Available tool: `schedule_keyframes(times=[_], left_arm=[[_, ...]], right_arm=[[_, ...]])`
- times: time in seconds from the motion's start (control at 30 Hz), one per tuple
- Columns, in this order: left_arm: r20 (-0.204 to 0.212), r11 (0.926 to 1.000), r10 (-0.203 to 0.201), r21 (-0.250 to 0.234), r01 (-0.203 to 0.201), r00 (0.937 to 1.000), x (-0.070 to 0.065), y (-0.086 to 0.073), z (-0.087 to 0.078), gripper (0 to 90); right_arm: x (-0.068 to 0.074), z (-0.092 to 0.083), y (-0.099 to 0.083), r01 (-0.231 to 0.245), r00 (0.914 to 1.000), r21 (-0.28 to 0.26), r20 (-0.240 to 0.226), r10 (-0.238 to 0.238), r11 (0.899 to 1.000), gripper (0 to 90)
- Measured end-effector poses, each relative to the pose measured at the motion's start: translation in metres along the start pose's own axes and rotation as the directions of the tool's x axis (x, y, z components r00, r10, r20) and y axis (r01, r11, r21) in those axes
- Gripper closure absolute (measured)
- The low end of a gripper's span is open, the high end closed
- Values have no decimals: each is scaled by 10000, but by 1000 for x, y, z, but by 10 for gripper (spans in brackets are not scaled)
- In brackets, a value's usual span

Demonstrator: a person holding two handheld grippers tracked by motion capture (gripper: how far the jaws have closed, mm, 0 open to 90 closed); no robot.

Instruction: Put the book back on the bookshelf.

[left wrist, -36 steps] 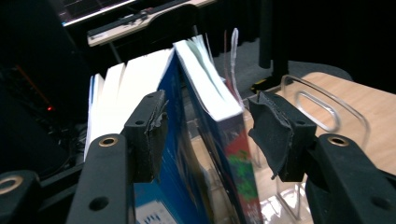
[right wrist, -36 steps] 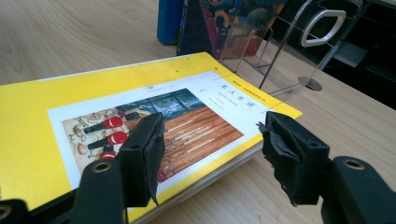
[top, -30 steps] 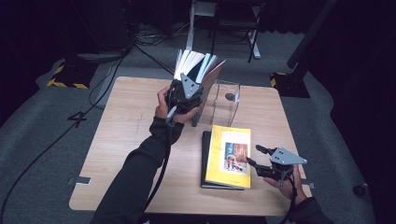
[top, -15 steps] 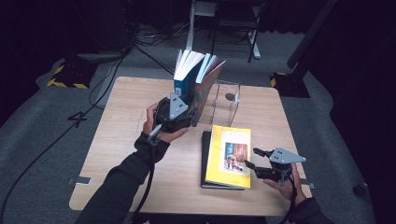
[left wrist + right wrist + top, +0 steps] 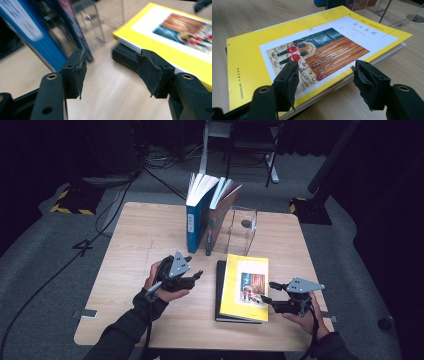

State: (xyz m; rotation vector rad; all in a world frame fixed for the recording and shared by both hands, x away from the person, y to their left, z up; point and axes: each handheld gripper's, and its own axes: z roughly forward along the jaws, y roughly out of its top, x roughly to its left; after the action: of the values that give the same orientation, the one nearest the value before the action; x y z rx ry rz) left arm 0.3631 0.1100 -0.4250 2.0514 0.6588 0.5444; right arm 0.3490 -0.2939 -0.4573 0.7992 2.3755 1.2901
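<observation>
Yellow book (image 5: 312,50) just ahead of right gripper (image 5: 325,75), jaws apart

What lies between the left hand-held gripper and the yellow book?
In the high view, bare tabletop separates the left hand-held gripper from the yellow book, plus the edge of the black book underneath it.

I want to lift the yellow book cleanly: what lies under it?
A black book lies flat under the yellow book, its edge showing along the left side. Its cover is hidden.
</observation>
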Motion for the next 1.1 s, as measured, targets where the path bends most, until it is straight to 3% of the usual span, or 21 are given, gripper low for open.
schedule_keyframes(times=[0.23, 0.33, 0.47, 0.63, 0.73, 0.87, 0.97, 1.1], left_arm=[[822, 9978, 24, 662, -78, 9966, -14, -30, 6, 375], [1025, 9930, 207, 1134, -324, 9945, -21, -42, 11, 353], [1704, 9903, 181, 1326, -411, 9852, -27, -53, 12, 343], [2210, 9838, 305, 1659, -684, 9748, -35, -64, 12, 321], [2336, 9836, 211, 1694, -621, 9721, -36, -66, 12, 307], [2510, 9817, 165, 1795, -633, 9679, -35, -68, 17, 300], [2623, 9788, 168, 1925, -694, 9648, -34, -71, 20, 294], [2673, 9735, 157, 2159, -758, 9635, -34, -72, 26, 289]], right_arm=[[2, 4, -1, 64, 10000, 386, -74, -61, 9992, 357], [1, 3, -1, -67, 10000, 451, -31, 68, 9990, 319], [-2, 3, -2, -446, 9990, 675, -74, 452, 9967, 279], [-7, 5, -2, -1170, 9905, 1153, -587, 1244, 9864, 235], [-9, 8, -2, -1355, 9810, 1467, -1188, 1535, 9798, 205], [-10, 12, -2, -1482, 9729, 1614, -1536, 1732, 9757, 180], [-8, 13, -1, -1454, 9738, 1665, -1503, 1708, 9753, 174], [-6, 12, 2, -1112, 9815, 1631, -1366, 1341, 9803, 188]])
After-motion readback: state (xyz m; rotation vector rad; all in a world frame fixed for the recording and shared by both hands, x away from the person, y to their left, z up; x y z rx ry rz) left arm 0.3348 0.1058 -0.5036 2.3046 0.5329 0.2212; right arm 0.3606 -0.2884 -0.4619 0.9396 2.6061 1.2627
